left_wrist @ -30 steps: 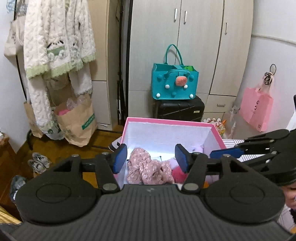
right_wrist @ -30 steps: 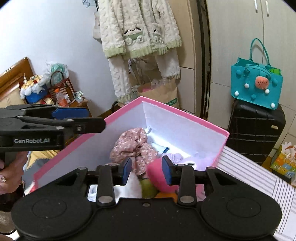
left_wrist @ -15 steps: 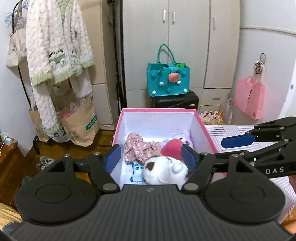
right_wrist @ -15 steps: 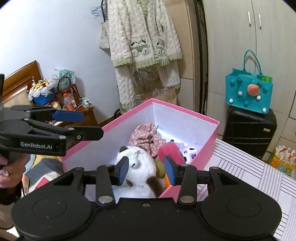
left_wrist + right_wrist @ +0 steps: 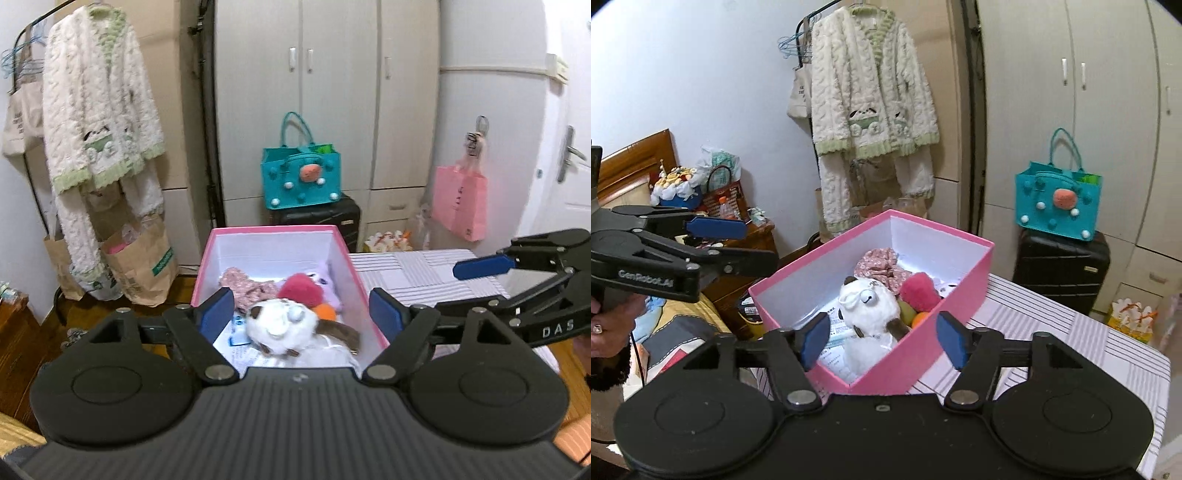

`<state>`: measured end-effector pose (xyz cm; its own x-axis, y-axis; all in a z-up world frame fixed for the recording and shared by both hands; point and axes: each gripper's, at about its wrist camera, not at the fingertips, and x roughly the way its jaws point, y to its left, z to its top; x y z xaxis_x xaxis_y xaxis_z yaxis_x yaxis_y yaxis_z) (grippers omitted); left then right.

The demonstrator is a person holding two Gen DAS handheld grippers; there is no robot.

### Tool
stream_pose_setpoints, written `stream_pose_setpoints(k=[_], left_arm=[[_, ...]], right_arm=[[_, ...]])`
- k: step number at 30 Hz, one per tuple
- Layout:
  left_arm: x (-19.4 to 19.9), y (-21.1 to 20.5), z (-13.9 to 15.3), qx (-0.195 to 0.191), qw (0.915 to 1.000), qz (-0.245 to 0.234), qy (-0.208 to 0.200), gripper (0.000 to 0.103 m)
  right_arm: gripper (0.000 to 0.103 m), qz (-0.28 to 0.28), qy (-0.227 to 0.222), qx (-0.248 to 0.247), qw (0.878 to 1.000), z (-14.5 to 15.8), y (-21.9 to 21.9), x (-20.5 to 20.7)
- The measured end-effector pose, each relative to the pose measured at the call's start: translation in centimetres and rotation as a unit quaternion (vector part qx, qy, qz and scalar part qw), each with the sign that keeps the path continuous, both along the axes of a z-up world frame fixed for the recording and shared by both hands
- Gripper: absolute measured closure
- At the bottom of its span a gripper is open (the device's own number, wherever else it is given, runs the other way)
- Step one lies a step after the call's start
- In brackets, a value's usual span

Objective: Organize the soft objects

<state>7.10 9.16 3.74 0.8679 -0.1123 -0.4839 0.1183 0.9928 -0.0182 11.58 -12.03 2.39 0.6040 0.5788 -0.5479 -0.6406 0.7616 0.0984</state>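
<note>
A pink box (image 5: 275, 230) (image 5: 964, 291) with white inside walls stands on a striped table. In it lie a white and brown plush animal (image 5: 282, 325) (image 5: 868, 306), a red plush (image 5: 299, 290) (image 5: 919, 291), a floral pink scrunchie (image 5: 245, 286) (image 5: 877, 264) and a purple toy (image 5: 327, 280). My left gripper (image 5: 303, 314) hovers before the box, jaws opening, nothing pressed between its pads. My right gripper (image 5: 882, 341) hangs over the box's near corner, jaws opening, holding nothing. Each gripper shows at the other view's edge, the right gripper (image 5: 517, 266) and the left gripper (image 5: 713, 229).
A teal bag (image 5: 301, 177) sits on a black suitcase (image 5: 317, 218) by the wardrobe (image 5: 332, 92). White robe (image 5: 99, 110) hangs left above paper bags (image 5: 140, 266). A pink bag (image 5: 460, 199) hangs right. A bed and cluttered nightstand (image 5: 731, 229) lie left. A hand (image 5: 609, 325) holds the left gripper.
Both grippers have drawn back and up from the box and opened wider. The white plush, earlier between the right gripper's pads, now lies loose in the box.
</note>
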Motion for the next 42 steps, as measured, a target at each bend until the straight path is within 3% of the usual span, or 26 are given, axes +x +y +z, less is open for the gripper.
stream_pose_setpoints(k=[1,5,7,10,15,20,23,26,28,33,42], left_arm=[[-0.4,-0.3,0.2,0.001,1.0,-0.007,0.0,0.02],[-1.4,-1.2,0.9,0.002,0.9996,-0.029,0.002,0.004],[-1.7,-1.5,1.0,-0.001,0.9995,-0.032,0.003,0.002],[-2.3,-2.0,0.9,-0.002,0.9995,-0.032,0.003,0.0],[-2.6,-2.6,0.3,0.008,0.9997,-0.018,0.016,0.0],[-2.9,-3.8,0.1,0.031,0.9984,0.037,0.031,0.0],[-3.2,-4.0,-0.2,0.012,0.9982,0.041,0.042,0.0],[-3.3,-4.2,-0.9,-0.006,0.9963,0.039,0.076,0.0],[-3.6,-4.4,-1.2,0.002,0.9963,0.044,0.073,0.0],[-4.2,-4.9,-1.5,0.03,0.9955,0.067,0.06,0.0],[-5.7,-5.9,-1.4,0.025,0.9971,0.058,0.042,0.0]], right_arm=[[0.028,-0.008,0.002,0.003,1.0,0.3,-0.4,-0.3],[0.004,-0.062,0.018,0.009,0.998,1.1,-1.7,-1.1],[0.0,-0.105,0.024,0.004,0.994,1.4,-2.3,-1.7],[0.0,-0.167,0.019,0.014,0.986,1.4,-3.5,-2.9],[0.0,-0.184,0.015,0.051,0.981,1.0,-5.9,-5.0],[0.0,-0.194,0.015,0.013,0.981,0.6,-5.8,-6.4],[0.0,-0.197,0.001,-0.023,0.98,0.6,-5.4,-6.9],[0.0,-0.219,-0.005,-0.021,0.975,0.7,-5.7,-7.6],[0.0,-0.206,0.011,-0.013,0.979,0.8,-6.0,-7.9],[0.0,-0.218,-0.027,-0.059,0.974,0.9,-5.7,-9.3],[0.0,-0.231,-0.023,-0.026,0.972,0.7,-6.4,-10.9]])
